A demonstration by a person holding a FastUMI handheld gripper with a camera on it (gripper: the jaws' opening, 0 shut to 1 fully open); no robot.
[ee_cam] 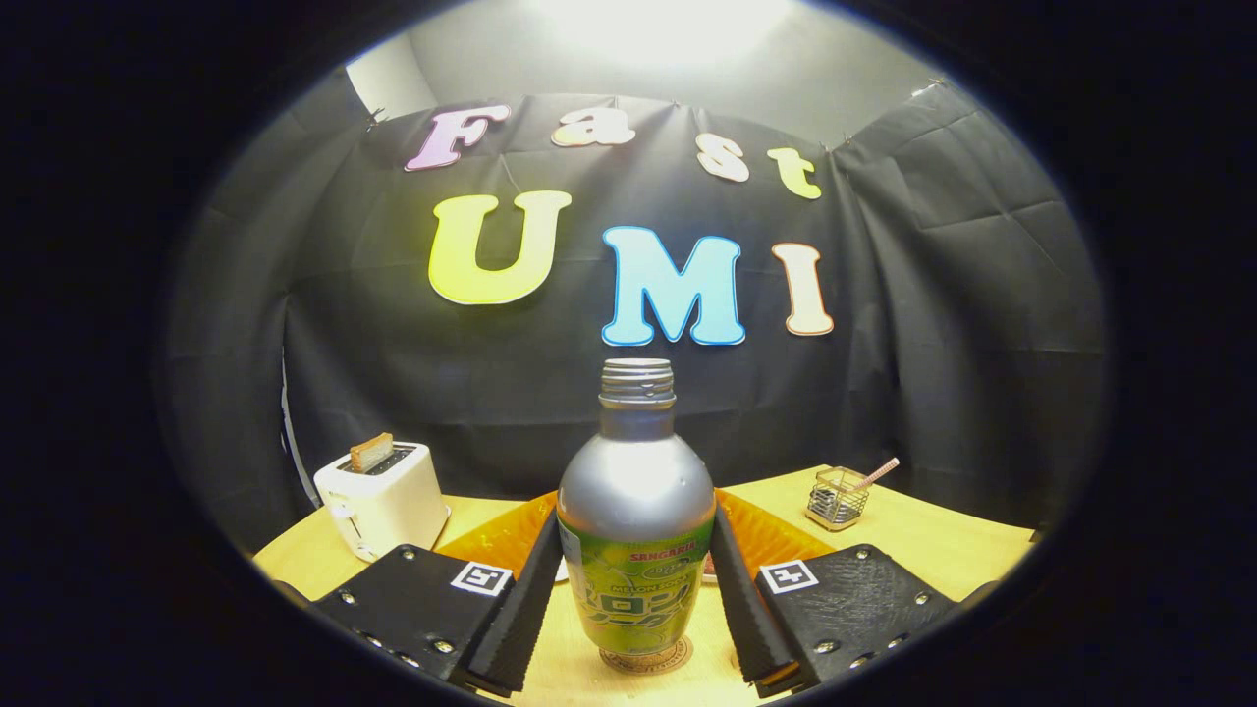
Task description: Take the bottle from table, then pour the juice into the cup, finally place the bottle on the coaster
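The bottle [635, 550] stands upright on the wooden table [923, 550], directly between the two fingers of the hand-held gripper [635, 599]. It is a silver metal bottle with a green label round its lower body and an uncapped threaded neck at the top. Its base sits on a round, brownish coaster [646, 659], whose rim peeks out under the bottle. The fingers flank the label on both sides, their inner faces lying right against the body or nearly so; whether they actually press on it cannot be told, and the bottle is not lifted. Just behind the bottle, an orange ribbed mat [776, 535] spreads out to both sides on the table. Farther back on the left stands a white toaster [381, 499] with a slice of toast [371, 452] sticking up from one slot. Farther back on the right, near the black cloth wall, sits a small wire holder [837, 497] with a pink-striped straw [877, 474] leaning out of it.
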